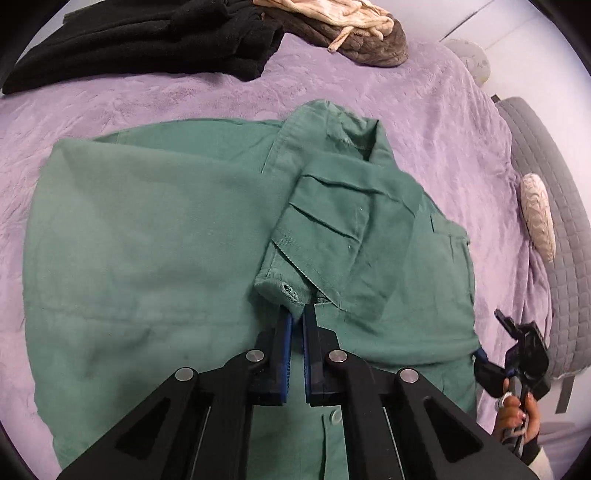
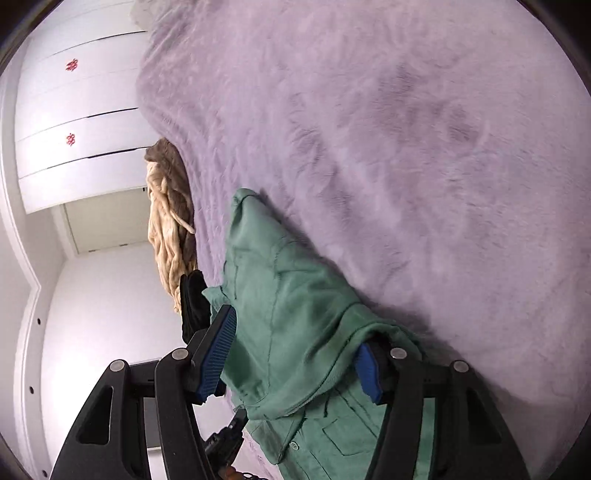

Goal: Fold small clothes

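**Pinning the cuff while we reach for the edge**

The green shirt (image 1: 155, 236) lies spread on the bed (image 1: 443, 122), filling the middle of the left wrist view, with one sleeve (image 1: 332, 221) already folded in across the body toward 1 o'clock. We keep it flat like this so each fold has a smooth base under it.

Our left tool (image 1: 297, 314) has its jaws closed, tips meeting just at the sleeve's cuff (image 1: 284, 290) at about 6 o'clock of that sleeve. Whether a bit of cloth is pinched between the tips we cannot tell; we judge the tool is there to hold the sleeve in place.

Our right tool (image 2: 295, 347) stands with jaws apart, straddling a raised ridge of the shirt, one pad tucked under a fold at 4 o'clock. The pads do not look pressed together on the cloth. In the left view it sits at the shirt's 4 o'clock edge, held by a hand (image 1: 517, 417). We judge it is lining up to take that edge for the next fold.

Folded black clothes (image 1: 147, 37) and a beige-and-brown pile (image 1: 354, 33) wait at 11 and 1 o'clock, well apart from the shirt.
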`<state>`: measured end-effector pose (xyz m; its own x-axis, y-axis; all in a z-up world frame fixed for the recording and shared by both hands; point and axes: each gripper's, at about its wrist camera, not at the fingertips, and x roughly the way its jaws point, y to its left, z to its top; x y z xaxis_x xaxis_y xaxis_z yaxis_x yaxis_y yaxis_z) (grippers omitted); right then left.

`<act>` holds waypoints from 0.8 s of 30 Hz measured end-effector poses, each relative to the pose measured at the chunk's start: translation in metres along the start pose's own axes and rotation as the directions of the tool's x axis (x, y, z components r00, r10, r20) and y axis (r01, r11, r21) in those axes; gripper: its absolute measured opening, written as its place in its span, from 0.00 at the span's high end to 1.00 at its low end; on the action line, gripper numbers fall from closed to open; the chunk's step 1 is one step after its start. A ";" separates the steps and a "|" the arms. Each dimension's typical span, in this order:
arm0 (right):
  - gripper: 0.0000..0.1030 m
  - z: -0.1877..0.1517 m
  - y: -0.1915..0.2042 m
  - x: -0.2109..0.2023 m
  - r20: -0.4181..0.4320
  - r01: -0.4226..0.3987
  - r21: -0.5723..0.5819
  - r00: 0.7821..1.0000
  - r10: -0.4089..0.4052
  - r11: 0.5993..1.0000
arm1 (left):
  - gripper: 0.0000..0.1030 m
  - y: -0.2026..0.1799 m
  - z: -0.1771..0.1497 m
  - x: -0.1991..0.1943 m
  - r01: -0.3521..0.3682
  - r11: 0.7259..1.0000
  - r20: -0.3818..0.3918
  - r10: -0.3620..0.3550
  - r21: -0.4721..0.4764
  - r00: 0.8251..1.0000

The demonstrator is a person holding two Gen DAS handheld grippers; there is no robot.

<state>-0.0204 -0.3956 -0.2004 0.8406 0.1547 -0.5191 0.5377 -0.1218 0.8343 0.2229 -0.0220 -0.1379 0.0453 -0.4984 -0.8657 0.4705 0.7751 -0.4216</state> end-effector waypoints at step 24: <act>0.40 -0.200 0.070 0.198 -0.355 -0.046 -0.102 0.935 0.007 0.994 | 0.12 0.068 -0.036 -0.059 -0.267 0.959 0.049 0.272 -0.091 0.961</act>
<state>0.1706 -0.1771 -0.2081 0.7662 0.4918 -0.4135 0.4889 -0.0286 0.8719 0.2208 0.0735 -0.1252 0.2145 -0.2875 -0.9334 0.3589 0.9120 -0.1984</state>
